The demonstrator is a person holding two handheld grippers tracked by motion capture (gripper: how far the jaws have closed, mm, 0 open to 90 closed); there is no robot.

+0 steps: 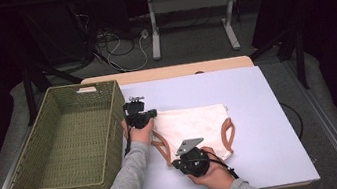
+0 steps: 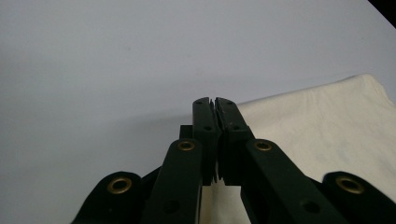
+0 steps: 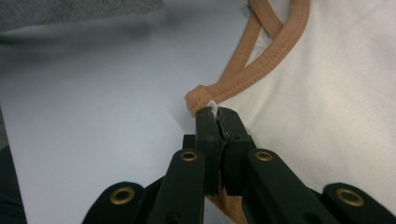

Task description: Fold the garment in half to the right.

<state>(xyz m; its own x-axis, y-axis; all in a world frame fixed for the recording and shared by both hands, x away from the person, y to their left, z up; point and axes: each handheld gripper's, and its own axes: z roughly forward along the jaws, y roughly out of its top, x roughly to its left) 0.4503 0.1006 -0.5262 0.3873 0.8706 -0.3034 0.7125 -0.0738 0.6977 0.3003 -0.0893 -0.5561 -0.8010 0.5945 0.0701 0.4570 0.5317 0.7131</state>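
A cream cloth top [image 1: 191, 124] with brown trimmed straps lies flat on the white table [image 1: 260, 111]. At the cloth's far left corner my left gripper [image 1: 149, 115] holds it; in the left gripper view the jaws [image 2: 215, 101] are pressed together over the edge of the cream fabric [image 2: 327, 126]. My right gripper [image 1: 174, 162] sits at the near left end of the cloth. Its jaws [image 3: 215, 111] are shut on the bunched end of the brown strap [image 3: 261, 70], beside the cream fabric [image 3: 350, 93]. A second brown strap loop [image 1: 228, 136] lies on the right side.
A large green woven basket [image 1: 82, 87] stands on the table's left side, close to the left hand. A grey-sleeved forearm [image 1: 129, 181] reaches in from the front edge. Bare table stretches right of the cloth. A desk frame and cables [image 1: 119, 46] are on the floor beyond.
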